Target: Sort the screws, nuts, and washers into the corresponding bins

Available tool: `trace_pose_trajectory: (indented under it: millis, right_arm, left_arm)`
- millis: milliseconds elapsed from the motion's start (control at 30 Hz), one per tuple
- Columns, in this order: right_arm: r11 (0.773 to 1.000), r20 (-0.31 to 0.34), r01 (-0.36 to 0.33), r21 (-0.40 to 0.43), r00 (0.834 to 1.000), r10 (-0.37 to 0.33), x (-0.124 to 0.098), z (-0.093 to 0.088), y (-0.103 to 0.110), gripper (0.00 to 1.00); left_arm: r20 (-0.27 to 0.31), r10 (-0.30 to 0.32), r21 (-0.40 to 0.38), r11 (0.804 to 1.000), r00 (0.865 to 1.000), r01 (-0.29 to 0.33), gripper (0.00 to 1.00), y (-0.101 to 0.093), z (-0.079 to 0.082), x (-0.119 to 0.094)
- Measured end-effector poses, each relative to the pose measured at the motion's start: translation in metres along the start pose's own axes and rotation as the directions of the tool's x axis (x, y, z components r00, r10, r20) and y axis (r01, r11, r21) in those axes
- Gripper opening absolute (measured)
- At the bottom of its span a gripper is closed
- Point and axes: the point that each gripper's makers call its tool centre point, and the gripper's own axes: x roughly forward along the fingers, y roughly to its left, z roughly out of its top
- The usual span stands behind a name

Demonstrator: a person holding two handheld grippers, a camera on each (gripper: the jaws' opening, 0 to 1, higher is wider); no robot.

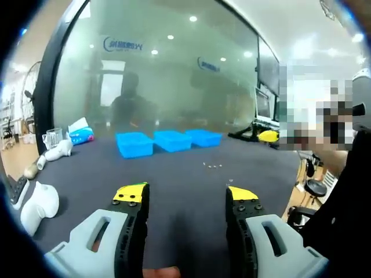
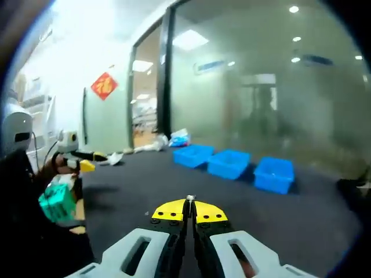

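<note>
Three blue bins stand in a row at the far side of the dark table: left bin, middle bin, right bin. A few small metal pieces lie loose in front of them. My left gripper hovers open above the near table with nothing between its jaws. In the right gripper view the same bins lie ahead. My right gripper is shut, pinching a small silvery metal part at its tips; its kind is too small to tell. The left gripper's yellow tip enters from the left.
White rounded objects, a clear jug and a tissue pack sit along the table's left edge. A yellow item and monitors are at the back right. A frosted glass wall stands behind. A dark sleeve is at right.
</note>
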Motion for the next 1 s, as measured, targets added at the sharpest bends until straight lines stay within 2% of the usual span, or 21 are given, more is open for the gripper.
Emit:
trace_pose_trajectory:
  millis: [167,367,533,767,933,1000]
  right_arm:
    - [0.995,0.085,0.095,0.024,0.992,-0.097,-0.006,0.015,-0.024,0.01]
    - [0.986,0.115,0.163,0.026,0.980,-0.165,0.008,0.030,-0.053,0.01]
    - [0.973,0.132,0.230,0.033,0.964,-0.232,0.034,0.043,-0.086,0.01]
    - [0.962,0.149,0.273,0.006,0.951,-0.270,0.077,0.061,-0.123,0.01]
    - [0.955,0.112,0.291,0.056,0.949,-0.296,0.104,0.065,-0.150,0.01]
    - [0.948,0.076,0.317,0.036,0.945,-0.319,0.118,0.062,-0.163,0.01]
  left_arm:
    - [-0.001,-0.004,0.006,1.000,1.000,0.004,0.51,-0.002,0.001,0.000]
    - [0.002,0.005,0.005,1.000,1.000,-0.005,0.51,0.000,0.000,-0.002]
    - [0.000,0.008,0.004,1.000,1.000,-0.008,0.51,0.001,0.000,-0.003]
    - [0.000,0.013,0.007,1.000,1.000,-0.013,0.51,0.002,0.000,-0.003]
    - [0.001,0.014,0.011,1.000,1.000,-0.014,0.51,0.001,0.002,-0.004]
    - [0.004,0.015,0.008,1.000,1.000,-0.015,0.51,0.001,0.002,-0.004]
